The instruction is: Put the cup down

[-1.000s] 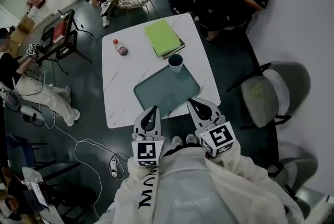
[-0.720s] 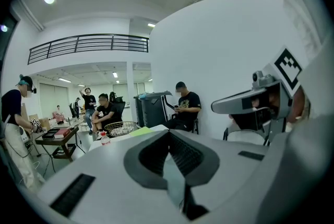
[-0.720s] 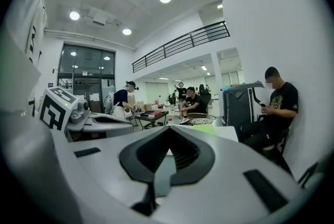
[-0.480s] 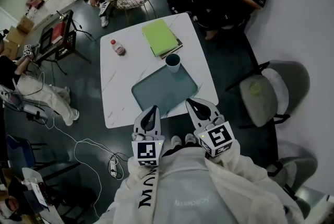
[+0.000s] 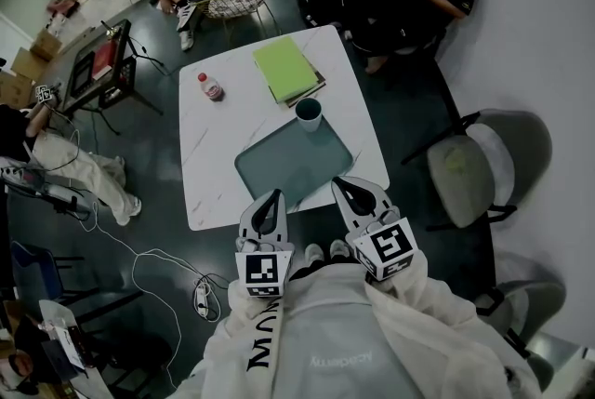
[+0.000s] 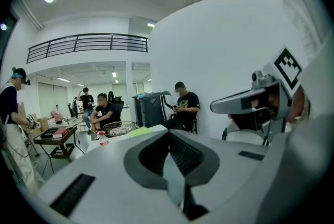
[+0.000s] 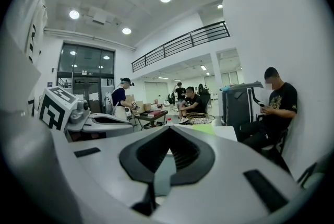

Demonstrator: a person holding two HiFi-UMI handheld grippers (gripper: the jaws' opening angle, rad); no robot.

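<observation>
A dark teal cup (image 5: 309, 113) stands upright on the white table (image 5: 214, 155), at the far right corner of a grey-green tray (image 5: 293, 163). No gripper touches it. My left gripper (image 5: 272, 198) and right gripper (image 5: 346, 187) hover side by side over the table's near edge, close to my body and well short of the cup. Both are shut with nothing between their jaws. In the left gripper view the left gripper (image 6: 168, 135) has its pads together, and the right gripper (image 6: 261, 98) shows beside it. The right gripper (image 7: 168, 133) looks the same in its own view.
A green book (image 5: 286, 68) lies on a darker one behind the cup. A small bottle with a red cap (image 5: 212, 86) stands at the table's far left. A grey chair (image 5: 483, 166) is at the right, cables run over the floor at the left, and seated people are beyond the table.
</observation>
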